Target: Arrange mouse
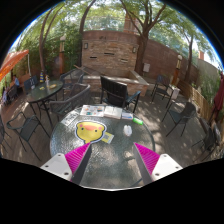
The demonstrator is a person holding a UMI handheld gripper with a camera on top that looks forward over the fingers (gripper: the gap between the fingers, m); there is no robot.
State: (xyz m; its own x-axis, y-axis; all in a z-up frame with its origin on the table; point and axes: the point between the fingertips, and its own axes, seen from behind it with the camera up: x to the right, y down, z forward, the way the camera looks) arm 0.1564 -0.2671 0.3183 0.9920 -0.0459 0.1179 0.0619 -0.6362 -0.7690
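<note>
A round glass table (110, 150) stands just ahead of my fingers. On it lies a light mouse pad with a yellow round figure (90, 130), ahead of my left finger. A small pale object that looks like the mouse (126, 128) lies to the right of the pad, apart from it. My gripper (112, 160) is open and empty, low over the near part of the table. Its magenta pads (76, 157) stand wide apart with only the tabletop between them.
A white booklet or papers (98, 112) lie on the far part of the table. Black metal chairs (116, 93) surround it. Another table with chairs (42, 92) stands to the left. A brick wall (108, 48) and trees stand behind.
</note>
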